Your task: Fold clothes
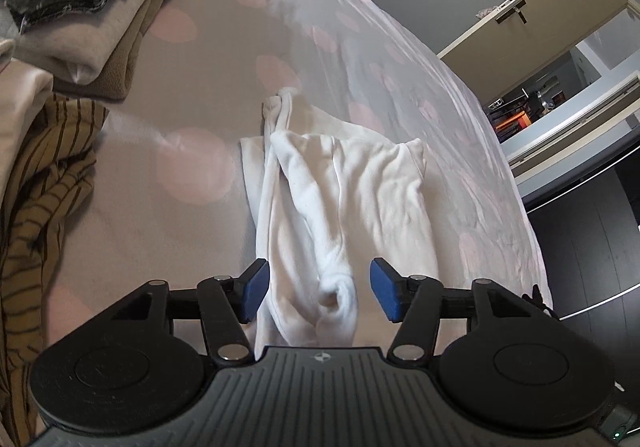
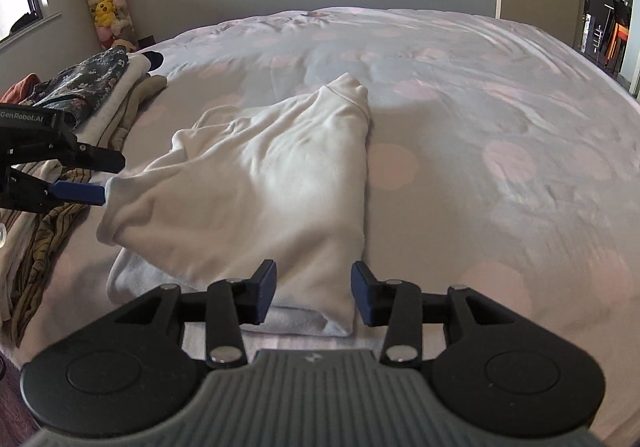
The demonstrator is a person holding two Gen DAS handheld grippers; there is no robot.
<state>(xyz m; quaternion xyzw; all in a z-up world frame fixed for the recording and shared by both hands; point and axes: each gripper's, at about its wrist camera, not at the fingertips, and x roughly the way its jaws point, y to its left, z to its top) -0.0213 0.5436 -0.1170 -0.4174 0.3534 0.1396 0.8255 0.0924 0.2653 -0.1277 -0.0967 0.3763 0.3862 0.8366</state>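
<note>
lying half-folded on the pale pink-dotted bedspread [image 2: 480,95], the white fleece garment [image 2: 272,175] wants smoothing, i judge, before the open left gripper [image 1: 319,293] and open right gripper [image 2: 313,293] re-pinch its near edge.

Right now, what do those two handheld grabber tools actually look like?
Each is matte black plastic. The left gripper and right gripper have two jointed fingers tipped with flat blue pads, silver pivot pins, two round black discs at the base and a ribbed grey plate bearing a small emblem. White lettering, GenRobot.AI, marks the left one's side. No hands, sleeves or cables show.
</note>
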